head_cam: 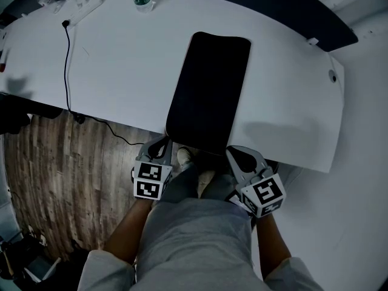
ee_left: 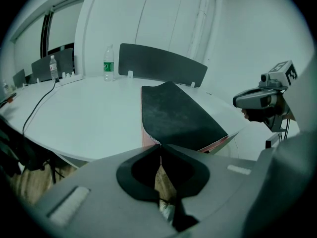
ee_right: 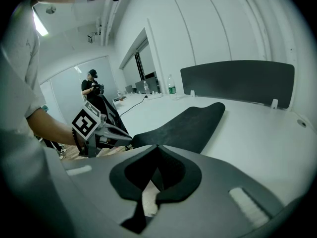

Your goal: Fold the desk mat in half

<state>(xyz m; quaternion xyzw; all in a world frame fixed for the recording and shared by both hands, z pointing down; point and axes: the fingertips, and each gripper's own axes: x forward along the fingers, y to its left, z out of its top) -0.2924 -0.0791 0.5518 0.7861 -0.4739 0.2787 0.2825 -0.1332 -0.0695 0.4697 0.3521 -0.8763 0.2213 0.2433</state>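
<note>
The left claw [ee_left: 159, 147] is pinched shut on the near left corner of the mat [head_cam: 209, 90], whose reddish underside shows just beside the tips. The right claw [ee_right: 157, 147] is closed too, close to the near right corner, though I cannot tell that it has any mat in it. The mat looks thin, light and limp, likely to sag between two holds, so the two near corners seem the best places to grip. It lies on the table [head_cam: 121, 71], its long axis running straight away from the person, with the near short end hanging over the table edge.
</note>
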